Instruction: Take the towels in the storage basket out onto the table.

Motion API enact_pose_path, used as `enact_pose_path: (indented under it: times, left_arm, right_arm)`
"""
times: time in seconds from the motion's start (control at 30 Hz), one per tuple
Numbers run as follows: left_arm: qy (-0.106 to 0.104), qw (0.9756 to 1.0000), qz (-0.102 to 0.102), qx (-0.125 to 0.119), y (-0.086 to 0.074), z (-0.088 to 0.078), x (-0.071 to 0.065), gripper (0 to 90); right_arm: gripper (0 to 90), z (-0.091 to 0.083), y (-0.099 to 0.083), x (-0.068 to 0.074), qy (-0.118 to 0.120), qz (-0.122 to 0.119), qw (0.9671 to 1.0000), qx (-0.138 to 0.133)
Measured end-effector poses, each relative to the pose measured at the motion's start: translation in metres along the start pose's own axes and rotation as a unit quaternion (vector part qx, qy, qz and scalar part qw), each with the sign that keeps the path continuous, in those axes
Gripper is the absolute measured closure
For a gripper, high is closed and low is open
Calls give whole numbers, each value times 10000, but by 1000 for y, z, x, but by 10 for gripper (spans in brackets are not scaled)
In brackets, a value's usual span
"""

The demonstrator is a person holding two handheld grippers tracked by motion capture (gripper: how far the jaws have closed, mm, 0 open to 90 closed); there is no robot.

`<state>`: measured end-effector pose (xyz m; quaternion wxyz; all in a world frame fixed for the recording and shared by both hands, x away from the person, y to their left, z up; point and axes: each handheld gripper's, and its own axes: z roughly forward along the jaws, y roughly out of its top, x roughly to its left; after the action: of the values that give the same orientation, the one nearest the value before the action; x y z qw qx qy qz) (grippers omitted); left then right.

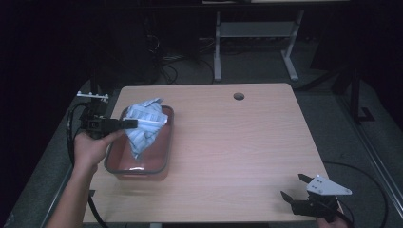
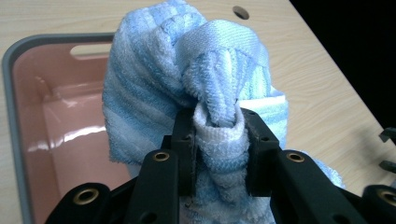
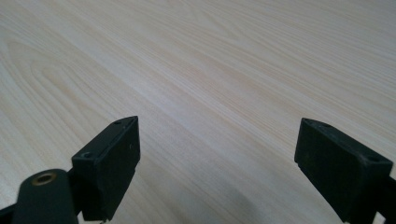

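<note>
At the near right corner of the pale wood-grain worktop (image 1: 237, 142), the right gripper (image 1: 295, 189) sits low over the surface, a grey three-cornered plate on top of it. Its two black jaws stand wide apart with nothing between them; in the right gripper view (image 3: 217, 154) bare wood shows in the gap.

Farther in, on the left side, the person's left hand (image 1: 90, 147) comes up from the near edge and holds the left gripper (image 1: 130, 124), which points to the right over a rectangular pink plastic tub with a grey rim (image 1: 161, 164). The jaws of this gripper are clamped on a bunched fold of a light blue and white striped terry towel (image 1: 145, 126). In the left gripper view the left gripper (image 2: 218, 154) pinches a twisted neck of the towel (image 2: 154, 88), and the cloth bulges above the grip. The towel hangs raised over the tub (image 2: 9, 70), its lower end dropping into the basin, whose pink floor shows glossy to the left.

Near the far edge of the worktop lies a small round hole (image 1: 238, 96). Beyond it stand the grey legs of another table (image 1: 217, 52) on a dark floor.
</note>
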<state>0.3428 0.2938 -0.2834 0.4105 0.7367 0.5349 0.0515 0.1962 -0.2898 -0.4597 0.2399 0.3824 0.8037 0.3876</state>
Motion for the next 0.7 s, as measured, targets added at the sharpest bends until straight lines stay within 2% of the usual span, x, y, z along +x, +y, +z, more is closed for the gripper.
enact_pose_path:
  times: [0.7]
  left_arm:
    - [-192, 9994, 300, -12, 24, 1, -33, 696]
  right_arm:
    - [136, -2, 0, -1, -25, 37, 10000, -51]
